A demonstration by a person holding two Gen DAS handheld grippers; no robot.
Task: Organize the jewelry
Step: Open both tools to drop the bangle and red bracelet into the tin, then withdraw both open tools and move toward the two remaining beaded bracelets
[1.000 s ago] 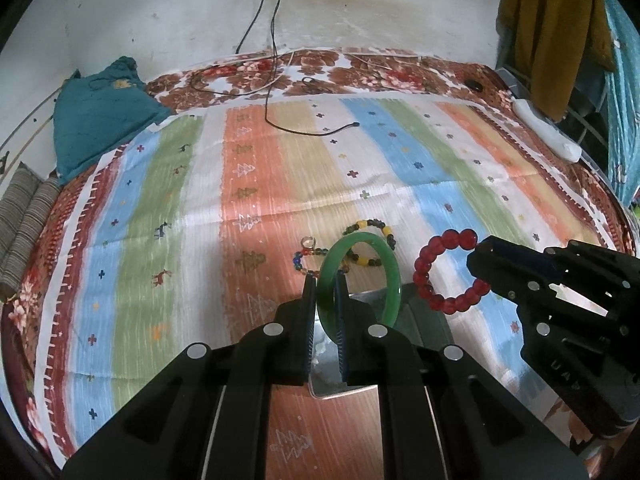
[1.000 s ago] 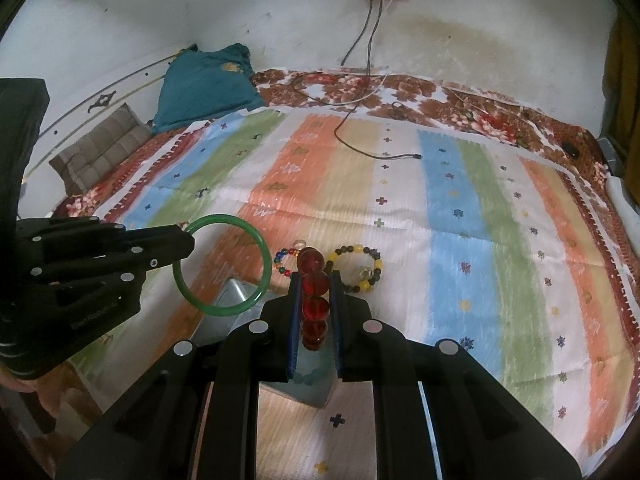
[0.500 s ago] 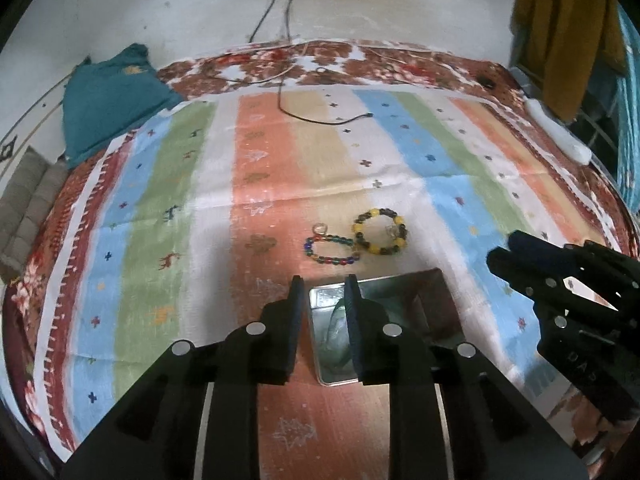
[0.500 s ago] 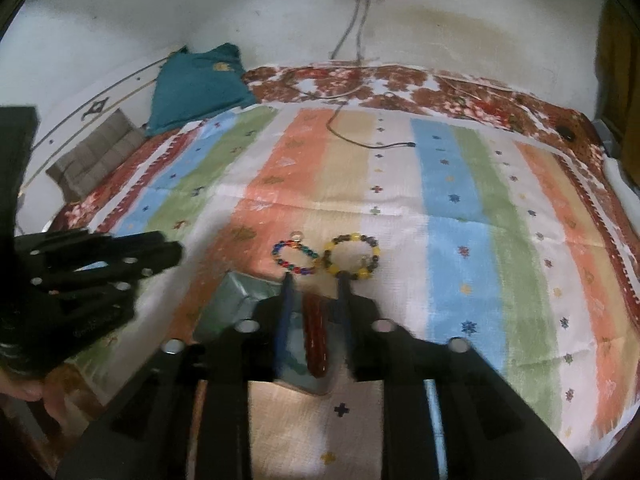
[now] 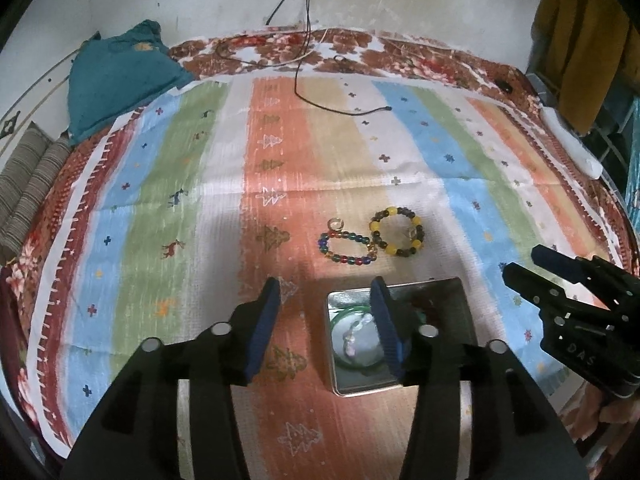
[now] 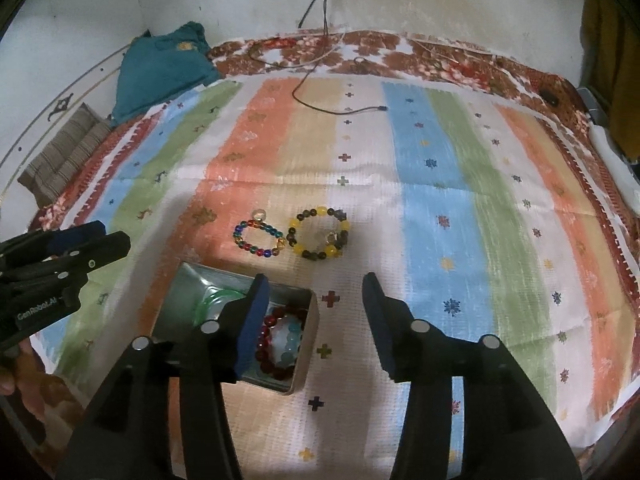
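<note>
An open metal tin (image 5: 460, 316) (image 6: 308, 344) lies on the striped cloth. Inside it are a green bangle (image 5: 340, 320) (image 6: 212, 300), a red bead bracelet (image 6: 272, 344) and a pale blue bead bracelet (image 6: 290, 340). A multicoloured bead bracelet (image 5: 347, 247) (image 6: 259, 237) with a small ring (image 5: 336, 224) beside it and a yellow-and-dark bead bracelet (image 5: 397, 232) (image 6: 320, 233) lie on the cloth beyond the tin. My left gripper (image 5: 324, 308) is open and empty above the tin's left side. My right gripper (image 6: 314, 300) is open and empty above the tin's right edge.
The striped cloth (image 5: 160, 200) covers a bed. A teal pillow (image 5: 116, 80) and a striped cushion (image 5: 28, 196) lie at the far left. A black cable (image 5: 340, 110) trails from the wall onto the cloth. Clothes (image 5: 580, 40) hang at the right.
Both grippers opened and pulled back. The green bangle left my left gripper and the red bead bracelet left my right gripper; both now lie in the tin.
</note>
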